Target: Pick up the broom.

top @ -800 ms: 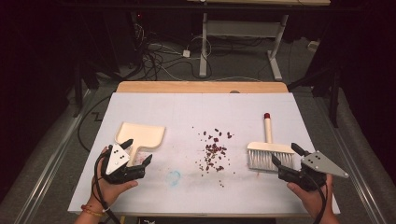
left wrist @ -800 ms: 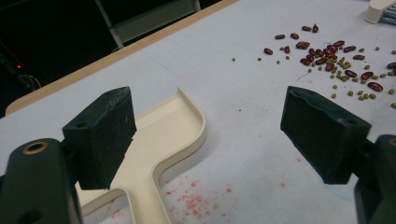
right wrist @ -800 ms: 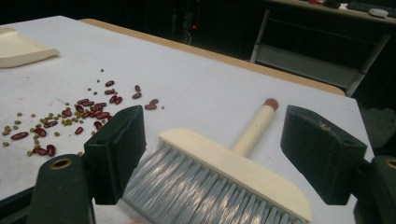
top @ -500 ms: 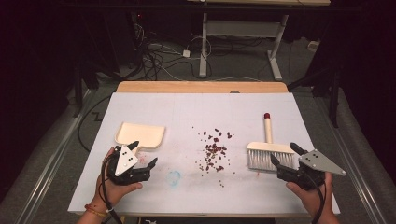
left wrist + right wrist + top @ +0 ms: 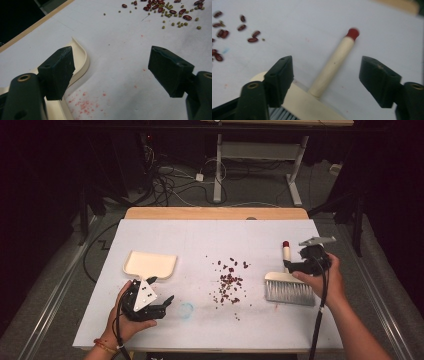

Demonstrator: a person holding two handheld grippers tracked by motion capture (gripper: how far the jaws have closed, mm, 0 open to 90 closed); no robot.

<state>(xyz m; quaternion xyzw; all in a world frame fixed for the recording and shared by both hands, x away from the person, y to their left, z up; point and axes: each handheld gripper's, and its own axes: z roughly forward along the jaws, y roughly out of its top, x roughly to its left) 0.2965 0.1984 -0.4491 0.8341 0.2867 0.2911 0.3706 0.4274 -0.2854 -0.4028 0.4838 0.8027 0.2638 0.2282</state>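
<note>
A cream dustpan (image 5: 150, 264) lies at the left of the white table. Scattered red and green beans (image 5: 230, 282) lie in the middle. A brush (image 5: 289, 290) with a cream handle and red tip (image 5: 286, 244) lies at the right. My left gripper (image 5: 161, 294) hovers open just in front of the dustpan, pointing right. In the left gripper view the jaws (image 5: 111, 72) stand wide apart, with the dustpan rim (image 5: 81, 56) by the left jaw. My right gripper (image 5: 293, 265) is open over the brush handle. The handle (image 5: 334, 63) lies between and beyond its jaws (image 5: 325, 80), untouched.
A faint blue stain (image 5: 186, 310) marks the table near the left gripper. A wooden strip (image 5: 215, 213) runs along the far edge of the table. Cables and a desk frame (image 5: 255, 165) lie on the dark floor beyond. Beans (image 5: 172, 11) lie ahead of the left jaws.
The right hand has moved away from me and leftward, from beside the brush bristles to over the handle. The left hand has turned slightly, staying near the dustpan.
</note>
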